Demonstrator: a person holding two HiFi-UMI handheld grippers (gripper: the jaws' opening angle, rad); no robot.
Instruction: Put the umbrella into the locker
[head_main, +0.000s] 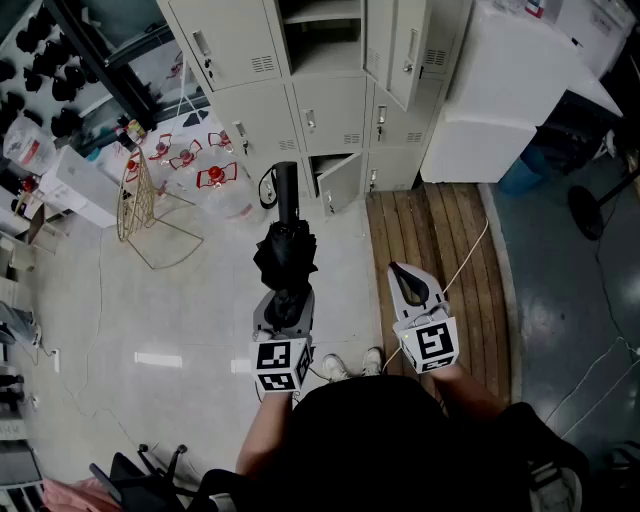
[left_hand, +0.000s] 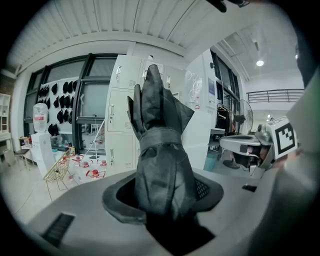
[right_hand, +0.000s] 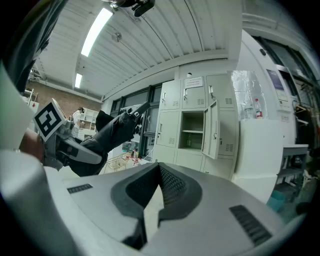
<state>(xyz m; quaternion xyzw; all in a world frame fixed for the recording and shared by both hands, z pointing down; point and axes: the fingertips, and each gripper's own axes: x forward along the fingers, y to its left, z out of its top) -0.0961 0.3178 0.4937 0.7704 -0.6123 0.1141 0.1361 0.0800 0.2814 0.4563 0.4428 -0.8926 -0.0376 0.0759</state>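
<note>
lockers (head_main: 335, 120) ahead, one upper compartment (right_hand: 192, 131) open; one umbrella (head_main: 285, 250) is clamped by left gripper (head_main: 288, 300); right gripper (head_main: 400, 270) is held closed, empty.

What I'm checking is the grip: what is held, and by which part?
The left gripper grips the umbrella by its bunched canopy fabric; the right gripper holds nothing.

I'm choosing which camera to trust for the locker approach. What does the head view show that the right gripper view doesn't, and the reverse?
Only the head view: the person's shoes and the wooden floor strip. Only the right gripper view: the ceiling light, and a close look along the right gripper, its jaws shut with nothing between. Both: the folded black umbrella clamped in the left gripper, and the lockers with one upper compartment open.
</note>
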